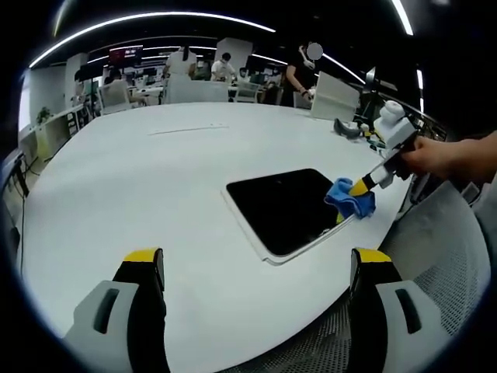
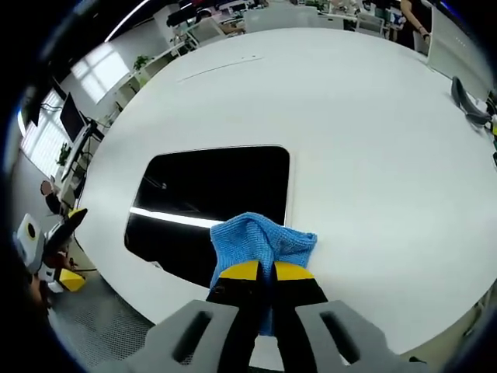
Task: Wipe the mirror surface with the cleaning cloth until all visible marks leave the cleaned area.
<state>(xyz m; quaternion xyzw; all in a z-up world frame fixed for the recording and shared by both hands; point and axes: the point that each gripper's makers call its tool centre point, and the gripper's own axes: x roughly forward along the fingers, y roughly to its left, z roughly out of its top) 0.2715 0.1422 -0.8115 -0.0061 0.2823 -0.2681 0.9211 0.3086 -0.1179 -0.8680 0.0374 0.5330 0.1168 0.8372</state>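
Mirror (image 2: 210, 206) lies flat on the white worktop (image 2: 365, 140), close to its near edge, dark glass reflecting a ceiling light strip. Blue cleaning cloth (image 2: 260, 241) sits bunched on the mirror's right near corner, overlapping the frame edge onto the worktop. Right tool (image 2: 259, 270) is clamped on the cloth, jaws together with fabric pinched between the yellow tips; in the left gripper view the same right tool (image 1: 362, 186) reaches in from the right, a hand (image 1: 443, 155) behind it. Left tool (image 1: 256, 260) hangs above the worktop near the mirror, jaws spread wide, holding nothing. No marks readable on the glass at this size.

Step looks like wiping. To do it well: press the cloth flat, sweep in overlapping passes from this corner across to the far left, keep the cloth on the glass, not the frame. Left tool could steady the frame if the mirror slides.
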